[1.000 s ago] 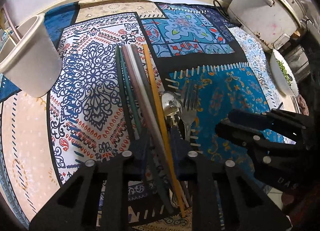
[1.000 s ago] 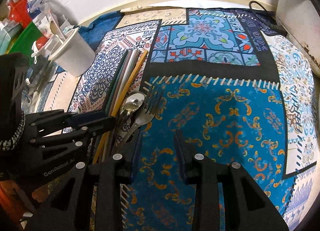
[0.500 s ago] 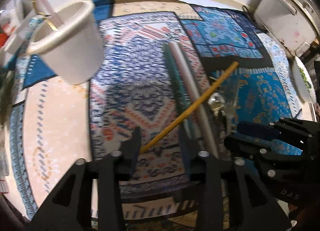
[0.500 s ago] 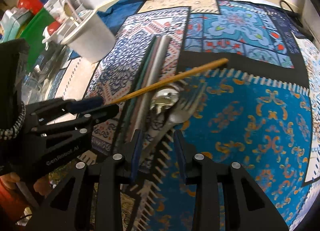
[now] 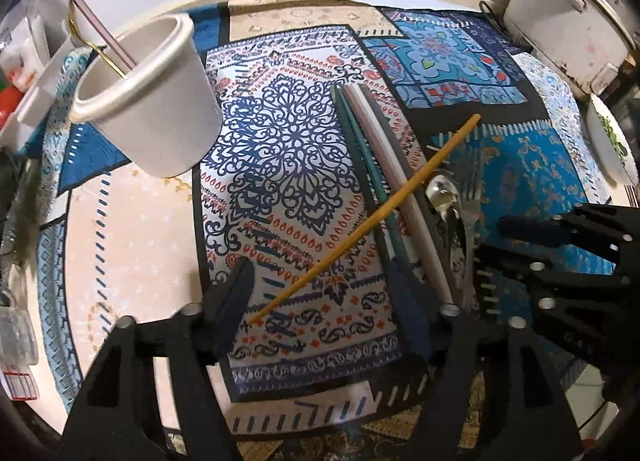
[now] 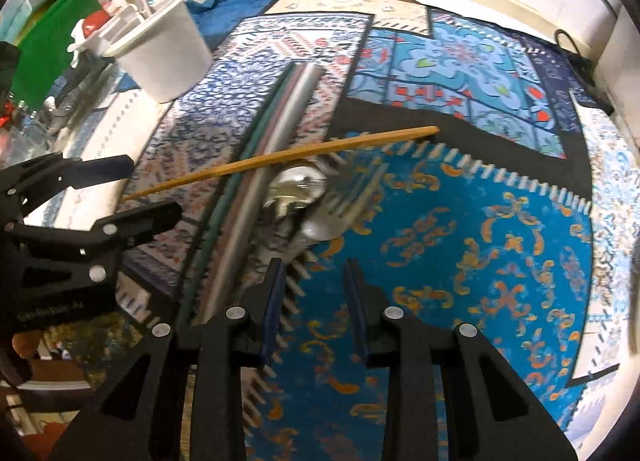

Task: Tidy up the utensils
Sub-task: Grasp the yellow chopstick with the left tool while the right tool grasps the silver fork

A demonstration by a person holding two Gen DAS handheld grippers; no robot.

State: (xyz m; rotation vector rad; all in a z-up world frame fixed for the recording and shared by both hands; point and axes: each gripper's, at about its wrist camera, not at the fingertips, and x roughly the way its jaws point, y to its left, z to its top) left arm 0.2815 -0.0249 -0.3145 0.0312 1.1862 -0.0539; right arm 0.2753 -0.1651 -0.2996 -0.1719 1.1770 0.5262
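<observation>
Holding a pink straw (image 5: 94, 19) — white cup (image 5: 160, 109), upright

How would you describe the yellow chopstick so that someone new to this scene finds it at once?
Start at the patterned cloth covering the table, then find the bundle of dark and pale chopsticks lying side by side beside the spoon and fork. The yellow chopstick is the only one lying slantwise across that bundle, thin and mustard-coloured.

So the desk (image 5: 132, 245) had a cloth (image 5: 288, 141) spread over it, with a cup (image 5: 160, 109) sitting far left. A bundle of chopsticks (image 5: 384, 169) lay mid-cloth, one loose chopstick (image 5: 360, 221) slanting across them, and a spoon (image 5: 440, 193) and fork (image 5: 470, 197) just to their right.
</observation>
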